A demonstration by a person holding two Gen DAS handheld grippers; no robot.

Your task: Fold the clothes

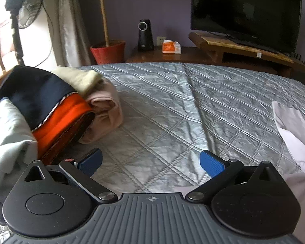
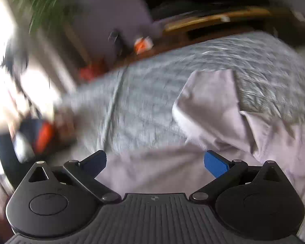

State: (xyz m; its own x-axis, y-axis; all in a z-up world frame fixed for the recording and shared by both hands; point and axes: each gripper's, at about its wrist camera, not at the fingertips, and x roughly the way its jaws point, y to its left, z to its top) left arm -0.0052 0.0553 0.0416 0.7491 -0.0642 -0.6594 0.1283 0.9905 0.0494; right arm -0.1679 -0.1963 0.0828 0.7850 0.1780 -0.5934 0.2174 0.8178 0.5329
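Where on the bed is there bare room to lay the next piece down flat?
The quilted bedspread is bare through the middle, from the clothes pile on the left across to the pale lilac garment on the right, and back to the far edge by the wooden TV bench. The left side is crowded.

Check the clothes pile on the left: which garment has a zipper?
The navy jacket with orange lining; its silver zipper teeth show. The pink and cream pieces show none.

Left tool (image 1: 150,162): ribbed grey body, black round-ended side housings, black linkage arms with silver pivots, blue textured pads. Right tool (image 2: 155,163) identical.
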